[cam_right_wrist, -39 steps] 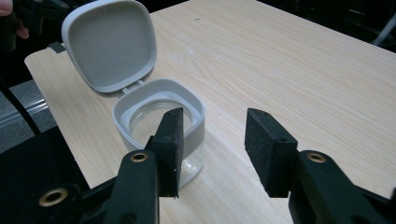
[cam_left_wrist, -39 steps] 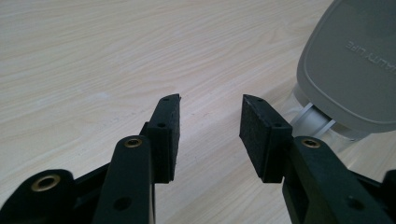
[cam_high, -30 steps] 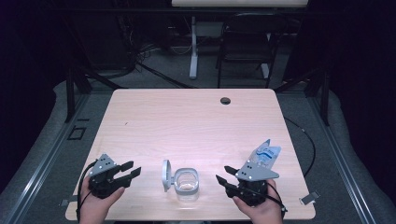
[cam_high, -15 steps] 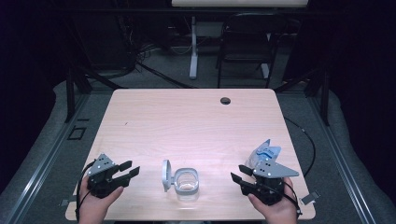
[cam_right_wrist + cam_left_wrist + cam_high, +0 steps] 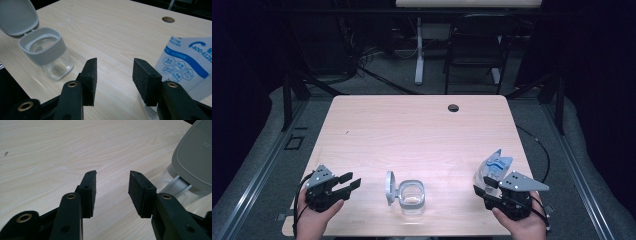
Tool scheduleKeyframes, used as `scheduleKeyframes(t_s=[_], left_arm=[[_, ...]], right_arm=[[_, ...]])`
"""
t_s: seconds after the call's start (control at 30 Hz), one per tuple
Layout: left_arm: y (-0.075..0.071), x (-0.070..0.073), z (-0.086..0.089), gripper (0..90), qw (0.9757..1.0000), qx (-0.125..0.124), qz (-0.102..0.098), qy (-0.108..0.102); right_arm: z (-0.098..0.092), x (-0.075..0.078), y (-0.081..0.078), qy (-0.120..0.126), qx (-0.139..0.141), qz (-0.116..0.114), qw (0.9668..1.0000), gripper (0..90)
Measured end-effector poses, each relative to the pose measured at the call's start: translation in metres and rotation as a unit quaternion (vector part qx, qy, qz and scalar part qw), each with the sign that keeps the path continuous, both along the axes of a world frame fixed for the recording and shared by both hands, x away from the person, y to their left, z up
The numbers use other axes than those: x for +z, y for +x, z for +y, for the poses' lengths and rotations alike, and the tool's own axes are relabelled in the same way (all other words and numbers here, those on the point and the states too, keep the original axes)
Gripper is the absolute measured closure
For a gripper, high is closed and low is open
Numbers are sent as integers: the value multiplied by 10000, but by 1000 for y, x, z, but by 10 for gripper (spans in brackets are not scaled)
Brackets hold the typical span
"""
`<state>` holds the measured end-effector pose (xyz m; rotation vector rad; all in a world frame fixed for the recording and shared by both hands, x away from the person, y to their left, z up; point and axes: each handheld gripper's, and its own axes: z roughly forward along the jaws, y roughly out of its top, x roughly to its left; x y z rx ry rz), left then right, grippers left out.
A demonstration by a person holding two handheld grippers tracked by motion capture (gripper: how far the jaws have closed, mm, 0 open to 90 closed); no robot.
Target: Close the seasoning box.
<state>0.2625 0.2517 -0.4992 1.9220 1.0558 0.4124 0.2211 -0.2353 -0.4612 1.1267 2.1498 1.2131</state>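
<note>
One pale wooden table [image 5: 422,130] stands on grey floor [image 5: 277,130] in a dark room.

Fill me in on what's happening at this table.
A person holds a two-jaw gripper in each hand over a wooden table. The left gripper is open beside a clear jar with its grey lid flipped open. The right gripper, jaws just opening with nothing between them, sits next to a blue-and-white packet.

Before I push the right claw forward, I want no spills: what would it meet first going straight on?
Likely nothing soon: between the right claw jaws lies bare table. The open jar sits off to one side, the blue-printed bag close on the other; depth is unclear.
</note>
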Motion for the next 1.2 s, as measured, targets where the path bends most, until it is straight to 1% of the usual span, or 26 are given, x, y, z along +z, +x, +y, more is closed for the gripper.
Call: scheduleKeyframes(t_s=[0.07,0.13,0.17,0.2,0.23,0.27,0.33,0.4,0.47,0.5,0.53,0.57,0.6,0.63,0.7,0.73,0.8,0.9,0.97,1.0,1.03,1.13,1.2], left_arm=[[0,0,0,581,10000,3,-2,14],[0,0,1,582,10000,2,-2,12],[0,0,1,582,10000,7,0,-5],[0,0,1,582,10000,9,1,-8],[0,0,1,582,10000,11,-5,-11],[0,0,1,582,10000,11,-7,-14],[0,0,1,582,10000,11,-9,-15],[0,0,1,582,10000,12,-7,-16],[0,0,1,582,10000,24,4,-20],[0,0,1,582,10000,19,5,-13],[0,0,2,581,10000,19,8,-8],[0,0,2,581,10000,20,9,-8],[0,0,2,581,10000,20,9,6],[0,0,2,581,10000,29,12,-3],[1,-1,3,581,10000,37,-9,-26],[1,-1,3,581,10000,41,-2,-31],[1,-1,3,580,10000,48,3,-33],[1,-1,3,580,10000,50,1,-31],[1,-1,3,580,10000,52,0,-27],[1,-1,3,579,10000,55,-1,-26],[1,-1,3,579,10000,59,-4,-26],[1,-1,4,576,10000,66,4,-17],[1,-1,4,573,10000,70,13,-9]], right_arm=[[-3,-1,-1,-48,-58,-24,10000,536],[-6,-3,-1,-151,-53,-43,9999,546],[-7,-4,-1,-124,-68,-20,9999,547],[-9,-5,0,-113,-67,-50,9999,549],[-10,-6,-1,-146,-108,-26,9998,549],[-12,-7,-1,-110,-140,-3,9998,549],[-15,-8,-1,-79,-203,-18,9998,553],[-18,-10,-2,-110,-260,-43,9996,561],[-20,-11,-1,-73,-252,35,9996,575],[-21,-12,-1,-102,-285,50,9995,576],[-22,-13,-1,-76,-265,56,9996,575],[-24,-14,-1,-62,-305,81,9995,578],[-25,-14,-1,-76,-301,99,9995,583],[-26,-15,-1,-40,-269,110,9996,584],[-30,-17,-2,-62,-347,64,9994,576],[-31,-18,-2,-26,-394,71,9992,564],[-34,-20,-2,-55,-479,4,9988,553],[-39,-21,-2,-66,-548,-50,9985,537],[-42,-22,-2,-128,-583,-25,9982,537],[-44,-23,-2,-133,-604,-50,9981,538],[-46,-23,-2,-202,-626,-87,9978,536],[-51,-25,-2,-180,-743,-23,9971,507],[-53,-26,0,-207,-845,32,9962,480]])
